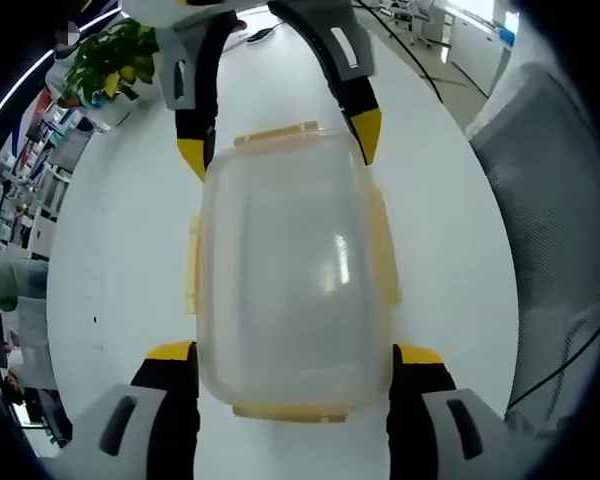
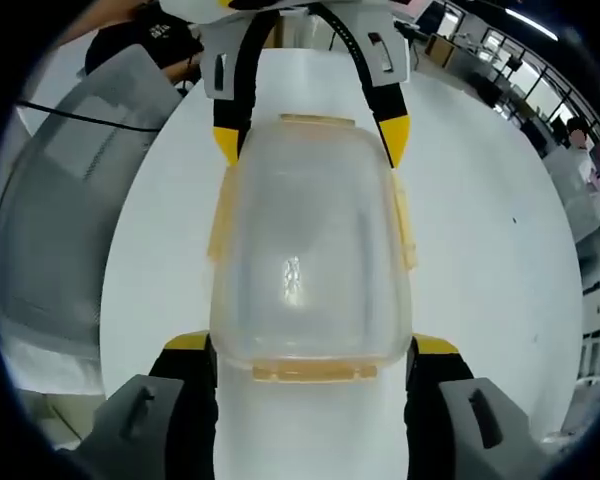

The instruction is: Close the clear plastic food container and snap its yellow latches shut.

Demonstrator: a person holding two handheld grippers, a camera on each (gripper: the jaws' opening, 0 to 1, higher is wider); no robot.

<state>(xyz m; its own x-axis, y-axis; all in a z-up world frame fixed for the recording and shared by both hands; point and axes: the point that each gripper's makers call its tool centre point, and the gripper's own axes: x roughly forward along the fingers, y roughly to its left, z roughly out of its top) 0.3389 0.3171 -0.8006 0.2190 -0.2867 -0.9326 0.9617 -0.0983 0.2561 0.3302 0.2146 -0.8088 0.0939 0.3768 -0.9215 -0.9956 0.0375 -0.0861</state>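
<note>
The clear plastic food container (image 1: 290, 270) was seen lying on the white surface (image 1: 450, 200) with its lid on, between the two tools, which faced each other from opposite ends. In the left gripper view, the left tool (image 1: 292, 362) was found at the near end, its jaws spread wide to either side of the container's near corners, close beside the walls; whether they touched could not be told. At the far end the right tool (image 1: 280, 140) was seen with its yellow tips set apart at the far corners. In the right gripper view the arrangement was mirrored: the right tool (image 2: 311, 350) flanked the near end and the left tool (image 2: 310, 140) the far end. Yellow latches (image 1: 291, 410) were seen along the edges of the lid. A potted plant (image 1: 110, 60) stood on the surface at the far left.
</note>
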